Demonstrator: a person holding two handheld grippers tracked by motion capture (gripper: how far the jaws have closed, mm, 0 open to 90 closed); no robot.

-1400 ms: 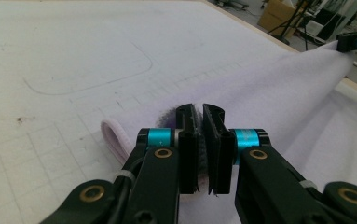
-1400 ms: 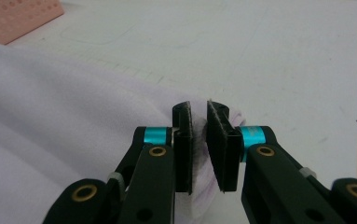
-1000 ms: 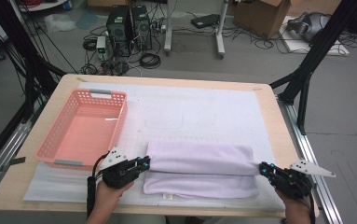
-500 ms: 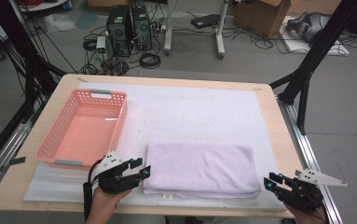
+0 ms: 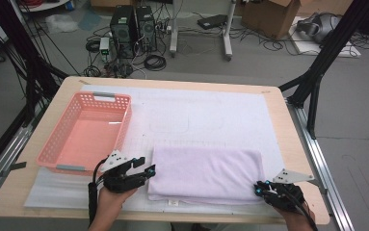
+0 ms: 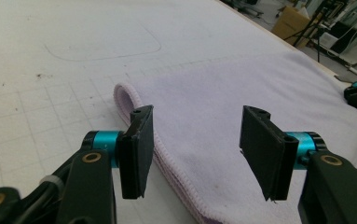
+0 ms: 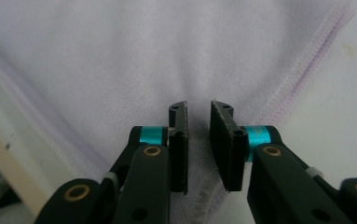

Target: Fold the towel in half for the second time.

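A light wooden table [image 5: 295,144] is seen covered by a white gridded mat [image 5: 211,115]; beyond it a grey floor carries two computer towers [image 5: 134,26], loose cables [image 5: 155,61] and a cardboard box [image 5: 269,17], and black frame struts [image 5: 317,72] stand at both sides. A salmon-pink plastic basket [image 5: 52,144] is set on the mat's left part, just beside the folded lilac towel [image 5: 206,171], which lies flat at the near middle of the mat. The left gripper [image 5: 146,171] is held at the towel's left folded edge; its jaws have just been opening and stand apart, the hem lying below and between them without being pressed. The right gripper [image 5: 259,188] is placed at the towel's near right corner; its jaws have just been closing to a narrow gap, and a ridge of cloth rises into that gap, though it cannot be told whether the pads press on it. Nothing lies across the towel, and the basket stands to its left.
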